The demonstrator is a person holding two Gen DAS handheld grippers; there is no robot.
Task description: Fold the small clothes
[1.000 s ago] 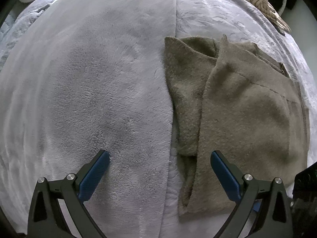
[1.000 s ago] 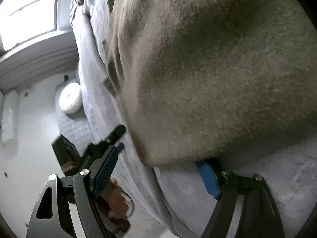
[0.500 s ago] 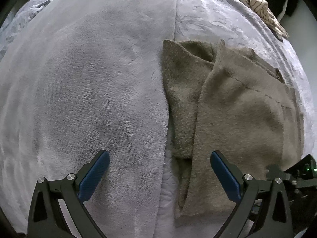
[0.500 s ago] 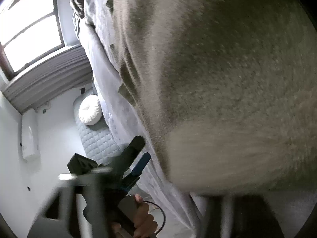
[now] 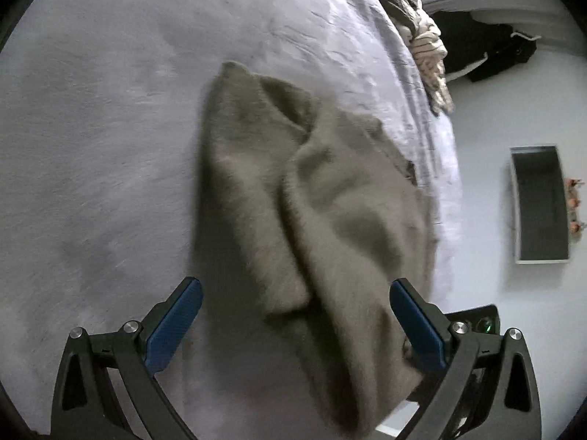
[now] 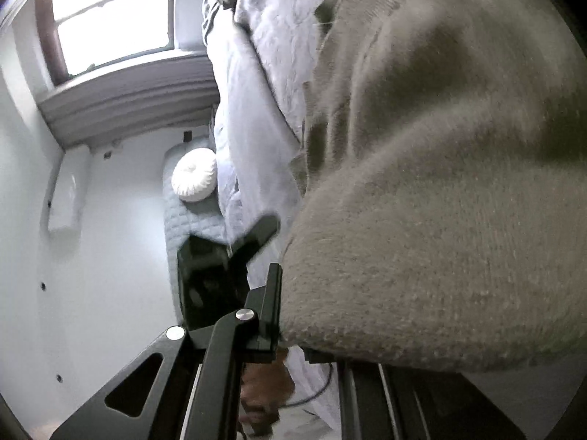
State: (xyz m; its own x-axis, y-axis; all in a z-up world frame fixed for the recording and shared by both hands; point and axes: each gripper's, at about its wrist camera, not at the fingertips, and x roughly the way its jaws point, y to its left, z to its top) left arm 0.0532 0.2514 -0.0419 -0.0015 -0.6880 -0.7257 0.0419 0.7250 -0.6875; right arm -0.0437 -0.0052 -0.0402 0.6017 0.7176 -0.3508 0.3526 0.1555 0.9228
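Observation:
An olive-brown knit garment (image 5: 312, 220) lies partly folded on the grey fleece blanket (image 5: 91, 146), its near edge lifted off the bed. My left gripper (image 5: 293, 311) is open, its blue pads on either side of the garment's near end, not touching it. In the right wrist view the garment (image 6: 440, 201) fills the right side, close to the camera. My right gripper (image 6: 293, 330) is shut on the garment's thick folded edge, and the cloth hides one finger. The left gripper's black body (image 6: 205, 275) shows beyond it.
The quilted bedspread (image 5: 367, 36) runs to the bed's right edge. A striped cloth pile (image 5: 422, 36) lies at the far corner. A dark tray (image 5: 539, 201) and a black bag (image 5: 488, 51) sit on the floor. A round white cushion (image 6: 194, 179) lies below a window (image 6: 110, 11).
My right gripper has closed on the garment's near edge and lifted it, bunching the cloth. My left gripper has swung right, so the garment now sits between its open fingers.

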